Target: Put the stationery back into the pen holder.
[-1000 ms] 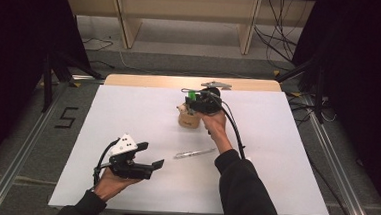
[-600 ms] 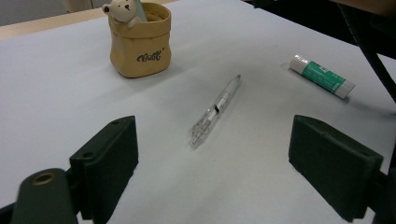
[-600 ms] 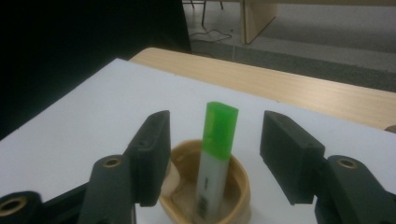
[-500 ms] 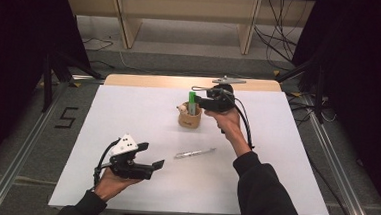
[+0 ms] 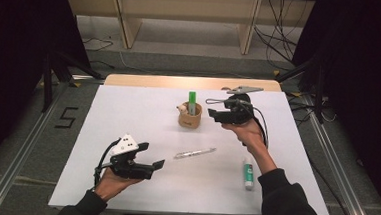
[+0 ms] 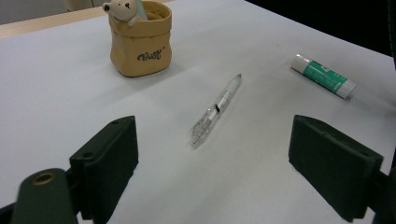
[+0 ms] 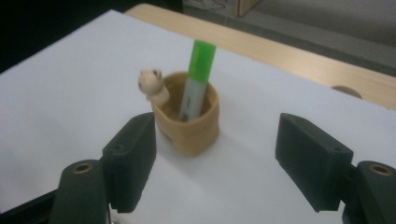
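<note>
A tan pouch-shaped holder (image 5: 190, 118) (image 6: 140, 44) (image 7: 189, 123) with a small bear figure (image 7: 152, 84) on its rim stands mid-table. A green-capped marker (image 5: 192, 102) (image 7: 197, 77) stands upright inside it. My right gripper (image 5: 211, 114) (image 7: 215, 165) is open just right of the holder, jaws apart and empty. A clear pen (image 5: 194, 153) (image 6: 216, 109) lies on the white table between the hands. A white and green glue stick (image 5: 247, 173) (image 6: 323, 75) lies by the right forearm. My left gripper (image 5: 156, 164) (image 6: 229, 175) is open near the front left, pointing at the pen.
The white tabletop (image 5: 143, 109) has a wooden strip (image 5: 180, 82) along its far edge. Beyond it are wooden shelf legs and cables on the floor. Dark curtains close both sides.
The right gripper has let go of the green marker, which now stands in the holder, and has drawn back to the right. The left gripper has stayed put.
</note>
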Action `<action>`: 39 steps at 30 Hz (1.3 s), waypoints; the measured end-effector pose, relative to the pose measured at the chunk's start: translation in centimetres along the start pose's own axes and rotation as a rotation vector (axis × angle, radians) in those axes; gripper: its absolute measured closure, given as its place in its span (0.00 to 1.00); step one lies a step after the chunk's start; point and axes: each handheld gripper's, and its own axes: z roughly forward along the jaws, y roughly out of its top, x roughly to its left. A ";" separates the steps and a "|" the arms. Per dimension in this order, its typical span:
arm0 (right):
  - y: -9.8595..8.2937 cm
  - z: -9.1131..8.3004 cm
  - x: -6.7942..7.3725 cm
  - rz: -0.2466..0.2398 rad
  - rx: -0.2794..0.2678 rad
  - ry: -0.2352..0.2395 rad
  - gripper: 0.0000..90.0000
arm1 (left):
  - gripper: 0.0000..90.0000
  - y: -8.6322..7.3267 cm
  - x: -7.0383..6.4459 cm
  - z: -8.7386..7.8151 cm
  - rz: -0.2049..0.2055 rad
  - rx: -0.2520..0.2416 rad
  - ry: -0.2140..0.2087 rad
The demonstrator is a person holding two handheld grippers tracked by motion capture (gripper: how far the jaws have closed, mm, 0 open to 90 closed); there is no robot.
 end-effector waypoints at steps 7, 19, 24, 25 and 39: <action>-2.0 -2.3 0.0 0.004 0.012 -0.019 0.32 | 0.17 0.0 -0.1 0.0 0.003 0.001 0.002; -6.2 -4.7 0.0 0.028 0.043 -0.031 0.32 | 0.17 0.0 -0.1 0.0 0.005 0.001 0.008; -7.7 -5.3 0.1 0.026 0.086 -0.044 0.32 | 0.17 0.0 0.0 0.0 0.003 0.003 0.007; -8.0 -5.3 0.1 0.024 0.092 -0.049 0.32 | 0.17 0.0 0.0 0.0 0.004 0.002 0.008; -10.0 -6.0 -0.3 0.067 0.134 -0.080 0.33 | 0.17 0.1 0.0 -0.2 0.004 -0.007 0.007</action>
